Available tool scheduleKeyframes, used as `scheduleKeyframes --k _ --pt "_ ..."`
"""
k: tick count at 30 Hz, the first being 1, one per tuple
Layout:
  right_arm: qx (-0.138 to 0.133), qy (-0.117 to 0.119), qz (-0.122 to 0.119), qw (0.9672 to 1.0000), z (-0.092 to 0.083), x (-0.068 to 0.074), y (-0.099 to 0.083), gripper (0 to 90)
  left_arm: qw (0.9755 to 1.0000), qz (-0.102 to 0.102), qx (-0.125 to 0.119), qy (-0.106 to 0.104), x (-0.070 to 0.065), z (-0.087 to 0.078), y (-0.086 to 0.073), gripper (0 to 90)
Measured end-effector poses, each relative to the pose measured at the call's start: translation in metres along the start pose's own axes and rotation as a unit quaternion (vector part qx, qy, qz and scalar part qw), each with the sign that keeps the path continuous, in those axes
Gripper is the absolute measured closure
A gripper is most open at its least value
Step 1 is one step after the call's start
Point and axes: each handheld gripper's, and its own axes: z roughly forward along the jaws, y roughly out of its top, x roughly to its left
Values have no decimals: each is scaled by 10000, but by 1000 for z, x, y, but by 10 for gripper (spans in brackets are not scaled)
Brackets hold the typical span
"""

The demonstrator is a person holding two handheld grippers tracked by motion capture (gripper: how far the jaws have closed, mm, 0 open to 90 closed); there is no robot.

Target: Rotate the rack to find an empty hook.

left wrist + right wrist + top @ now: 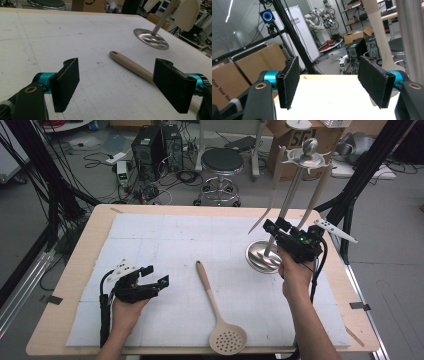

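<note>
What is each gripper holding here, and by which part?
Nothing. The left gripper and right gripper both have open, empty jaws; the slotted spoon lies loose on the table.

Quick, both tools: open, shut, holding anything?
Left tool: open, empty, the spoon lying ahead of it.
Right tool: open, empty, by the rack.

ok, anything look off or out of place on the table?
One thing: the beige slotted spoon lies flat on the white mat while other utensils hang from the utensil stand. Nothing spilled or visibly damaged. The left claw is open near the spoon's handle; the right claw is open by the stand's pole.
</note>
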Motion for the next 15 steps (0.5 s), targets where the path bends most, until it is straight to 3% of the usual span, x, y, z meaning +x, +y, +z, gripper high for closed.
scheduleKeyframes --k 15 --pt "140 -1 94 9999 3 -2 -16 355 10000 -8 6 1 0 0 0 221"
